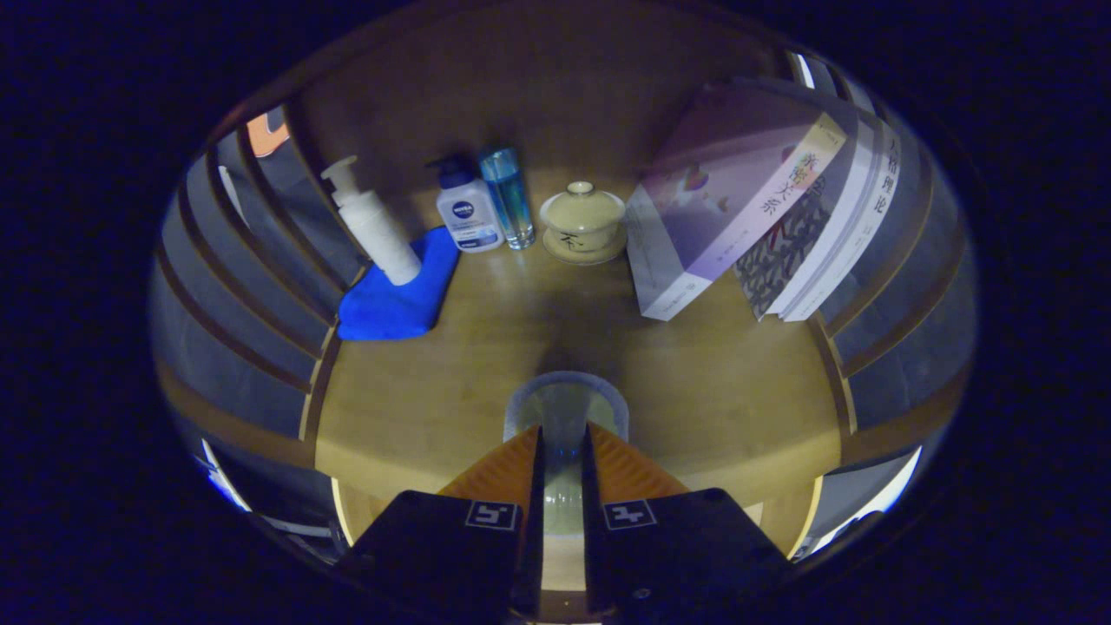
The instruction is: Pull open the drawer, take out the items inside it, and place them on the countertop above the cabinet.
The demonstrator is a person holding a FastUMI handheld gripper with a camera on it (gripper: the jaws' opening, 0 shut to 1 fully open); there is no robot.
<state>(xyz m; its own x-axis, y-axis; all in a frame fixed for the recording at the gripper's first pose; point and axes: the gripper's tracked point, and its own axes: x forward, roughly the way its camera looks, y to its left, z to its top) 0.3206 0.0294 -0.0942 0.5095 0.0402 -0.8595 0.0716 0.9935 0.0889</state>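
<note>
Gripper [562, 434]: two orange ribbed fingers [508, 473] on black mounts, drawn close and pinching the near wall of a clear drinking glass [566, 408] between them. Clear drinking glass: upright, empty as far as can be seen, its rim just ahead of the fingertips, above the near middle of the tabletop [720, 399]; whether its base touches the wood cannot be told. Tabletop: pale wood, fenced on the left and right by slatted wooden rails [252, 286] and backed by a wooden panel. Folded blue cloth [399, 291]: far left, against the rail. White pump bottle [375, 227]: standing on the cloth's far end, tilted in this view. Smaller white pump bottle with a blue cap [466, 208]: just right of the cloth. Tall blue-tinted glass [509, 196]: beside that bottle, touching or nearly so. Cream lidded tea bowl on a saucer [583, 222]: centre rear, a little apart from the glass. Row of books [764, 200]: rear right, leaning rightwards against the rail.
</note>
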